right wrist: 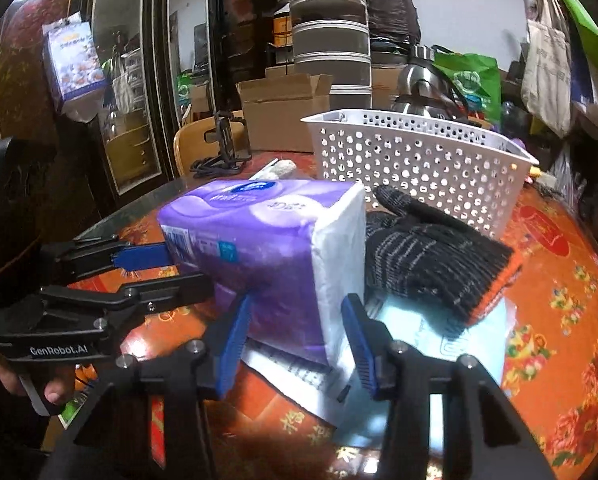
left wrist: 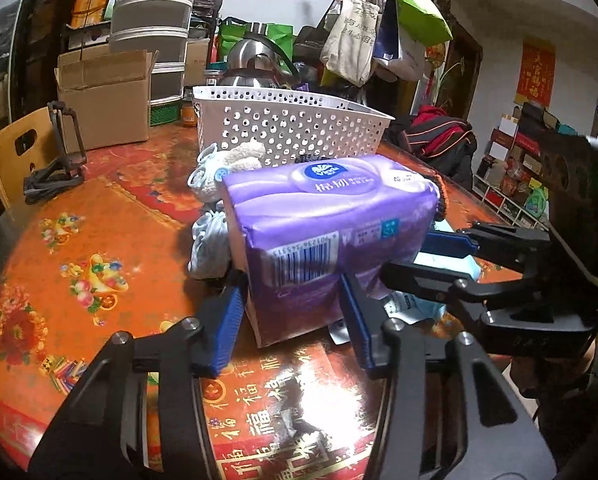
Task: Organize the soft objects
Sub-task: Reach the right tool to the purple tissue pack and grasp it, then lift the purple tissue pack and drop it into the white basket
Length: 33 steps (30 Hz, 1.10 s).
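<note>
1. Hidden or unclear: the underside of the purple tissue pack (left wrist: 323, 232) and the near part of the light-blue packet (right wrist: 411, 344) beneath it are covered. The contents of the white perforated basket (left wrist: 287, 128) cannot be seen behind its wall. Small print on the pack is too blurred to read.
2. The pack stands on the red patterned tablecloth (left wrist: 79, 248), just in front of the basket and apart from it.
3. Left gripper (left wrist: 295, 320): its blue pads sit against the two lower sides of the pack's barcode end, pinching it.
4. Right gripper (right wrist: 295, 336): its blue pads bracket the pack's white end face. The left pad touches the purple side; whether the right pad presses the pack or stands just off it cannot be told.
5. A dark knit glove with orange cuff (right wrist: 439, 252) lies between the pack and the basket, resting partly on the light-blue packet.
6. Pale blue and cream knitted items (left wrist: 227, 168) lie beside the pack, close to the basket's front wall.
7. A black folding stand (left wrist: 59, 160) sits well apart from the pack.
</note>
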Motion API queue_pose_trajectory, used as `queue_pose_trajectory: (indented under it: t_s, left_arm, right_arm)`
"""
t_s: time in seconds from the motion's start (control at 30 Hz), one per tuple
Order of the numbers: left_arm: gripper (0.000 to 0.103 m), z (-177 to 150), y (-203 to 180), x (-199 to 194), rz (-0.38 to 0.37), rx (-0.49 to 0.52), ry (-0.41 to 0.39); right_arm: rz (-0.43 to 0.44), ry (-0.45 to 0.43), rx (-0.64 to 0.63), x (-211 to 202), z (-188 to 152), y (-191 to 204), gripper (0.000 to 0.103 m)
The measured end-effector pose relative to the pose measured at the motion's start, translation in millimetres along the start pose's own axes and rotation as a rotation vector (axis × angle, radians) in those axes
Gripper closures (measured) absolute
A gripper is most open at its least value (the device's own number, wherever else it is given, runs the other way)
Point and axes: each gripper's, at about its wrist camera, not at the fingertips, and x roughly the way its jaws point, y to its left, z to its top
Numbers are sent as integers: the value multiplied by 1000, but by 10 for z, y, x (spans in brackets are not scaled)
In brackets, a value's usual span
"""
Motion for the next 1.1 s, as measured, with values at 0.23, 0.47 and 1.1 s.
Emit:
queue_pose_trajectory:
  t_s: [0.23,0.47,1.1]
  left_arm:
    - [61,10,-126,-51,38,17,-7]
    - [61,104,-279,-223,53,41,-53]
    - [61,1311,-658,-146,32,113,-133]
  right_arm:
    - [-12,2,1,-19,19,8,59]
    - [-34,-36,-7,-168,85,10,59]
    - [-69,-114,26,-489,798,-528,60]
